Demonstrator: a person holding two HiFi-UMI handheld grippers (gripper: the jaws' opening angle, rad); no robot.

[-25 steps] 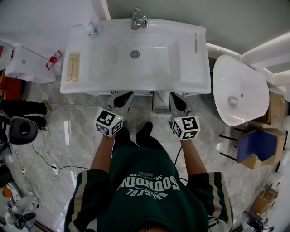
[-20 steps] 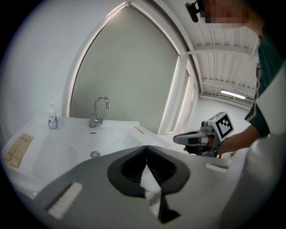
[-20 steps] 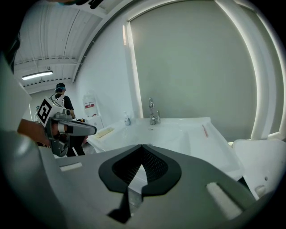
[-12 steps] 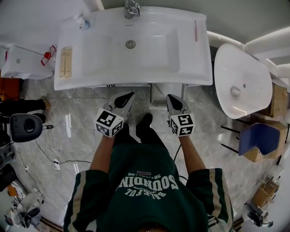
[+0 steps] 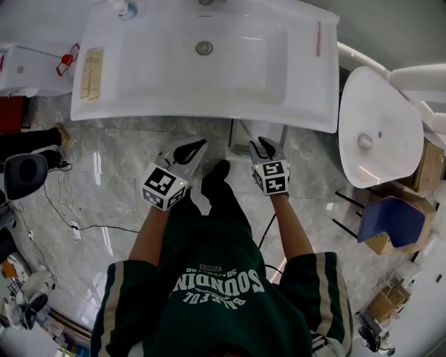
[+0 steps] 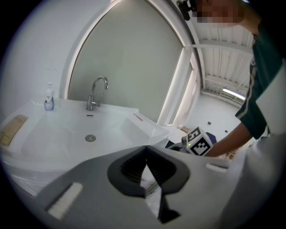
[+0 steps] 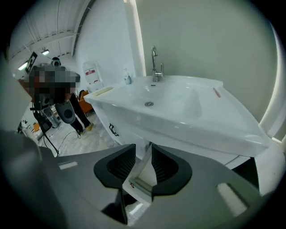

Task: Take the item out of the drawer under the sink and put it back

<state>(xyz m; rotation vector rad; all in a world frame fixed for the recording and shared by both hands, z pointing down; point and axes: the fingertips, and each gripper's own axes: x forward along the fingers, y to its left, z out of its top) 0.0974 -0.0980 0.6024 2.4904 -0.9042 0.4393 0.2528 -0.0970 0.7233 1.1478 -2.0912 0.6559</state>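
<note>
The item to be fetched is not in view; it presumably lies inside the white drawer unit point(image 5: 245, 132) beneath the white ceramic sink point(image 5: 209, 117), so its weight and softness cannot be judged. The unit's front looks stiff and smooth, and is probably best taken at an edge or pull. The left grey two-jaw gripper point(image 5: 197, 146) has its jaws together and empty, short of the unit. The right grey two-jaw gripper point(image 5: 264, 146) has just been opening and stands wide, gripping nothing; the unit's white edge shows through the gap.

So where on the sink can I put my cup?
The front rim is bare, and so is the right ledge between basin and pink stick. The left ledge is crowded: tan pad, soap bottle.
</note>
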